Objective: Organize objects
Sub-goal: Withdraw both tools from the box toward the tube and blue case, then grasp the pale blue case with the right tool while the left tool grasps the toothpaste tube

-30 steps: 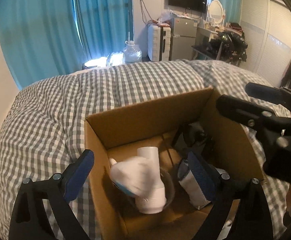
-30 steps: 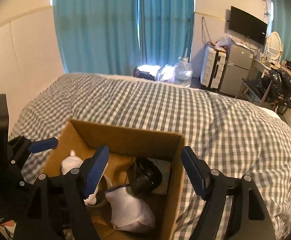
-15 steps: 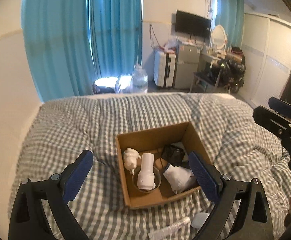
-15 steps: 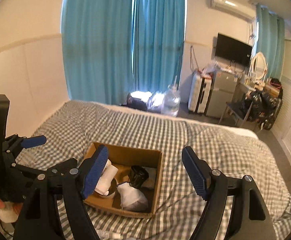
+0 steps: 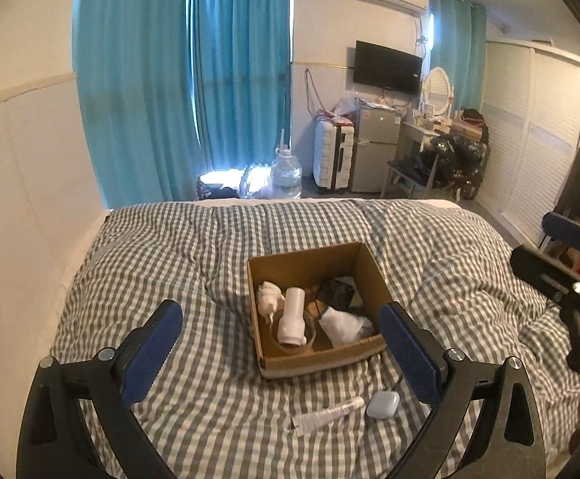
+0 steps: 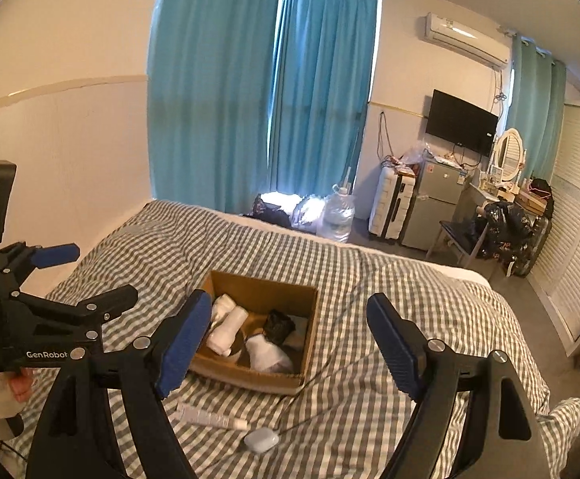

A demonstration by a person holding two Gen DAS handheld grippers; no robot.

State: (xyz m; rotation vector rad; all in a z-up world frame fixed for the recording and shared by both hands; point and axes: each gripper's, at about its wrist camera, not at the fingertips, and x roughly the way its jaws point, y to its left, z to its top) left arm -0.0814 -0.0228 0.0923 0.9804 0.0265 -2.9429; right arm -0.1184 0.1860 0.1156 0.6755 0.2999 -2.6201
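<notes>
Bed [image 5: 194, 263] looks wider now; both grippers rose above box [image 5: 310, 263].

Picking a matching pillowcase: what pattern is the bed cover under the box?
Grey and white check on the bed cover; clearest in the left wrist view.

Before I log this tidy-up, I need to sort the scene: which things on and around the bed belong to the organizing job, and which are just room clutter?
Job:
cardboard box
white tube
small white case

Lying about:
water jug
suitcase
mini fridge
</notes>
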